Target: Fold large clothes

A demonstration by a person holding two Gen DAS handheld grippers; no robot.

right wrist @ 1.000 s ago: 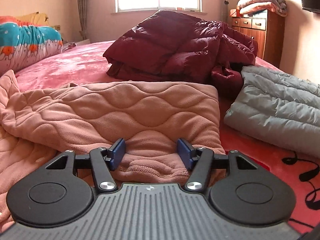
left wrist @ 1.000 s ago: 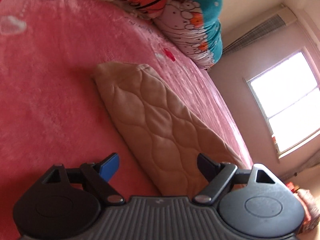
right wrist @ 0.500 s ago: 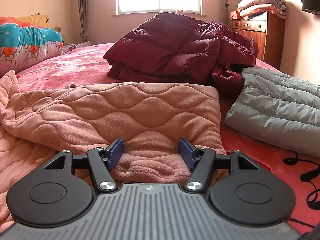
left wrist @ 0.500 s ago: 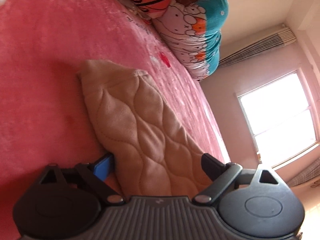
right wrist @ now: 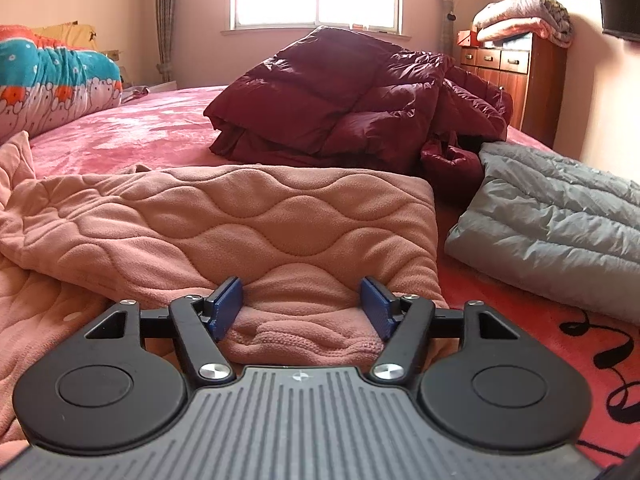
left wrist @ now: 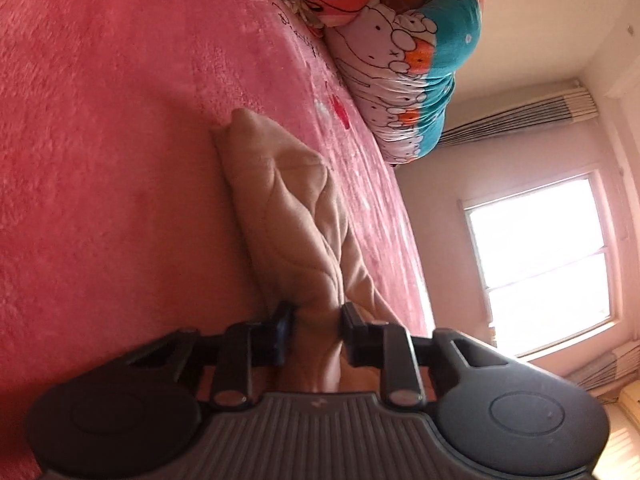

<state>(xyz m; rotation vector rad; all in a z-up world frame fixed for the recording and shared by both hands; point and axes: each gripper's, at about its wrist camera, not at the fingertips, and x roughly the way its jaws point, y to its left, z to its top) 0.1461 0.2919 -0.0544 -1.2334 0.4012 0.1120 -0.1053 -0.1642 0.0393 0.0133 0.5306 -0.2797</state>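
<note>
The pink bed [left wrist: 120,160] lay bare to the left of the quilted fleece garment [left wrist: 288,208], with a cartoon-print duvet roll [left wrist: 404,72] along its far edge. In the right wrist view a maroon down jacket [right wrist: 352,100] and a grey down jacket [right wrist: 560,208] crowded the far and right sides. The left tongs [left wrist: 316,322] were closing, pinching a bunched fold of the garment. The right tongs [right wrist: 302,306] were opening, pads astride the garment's folded hem without pressing it.
</note>
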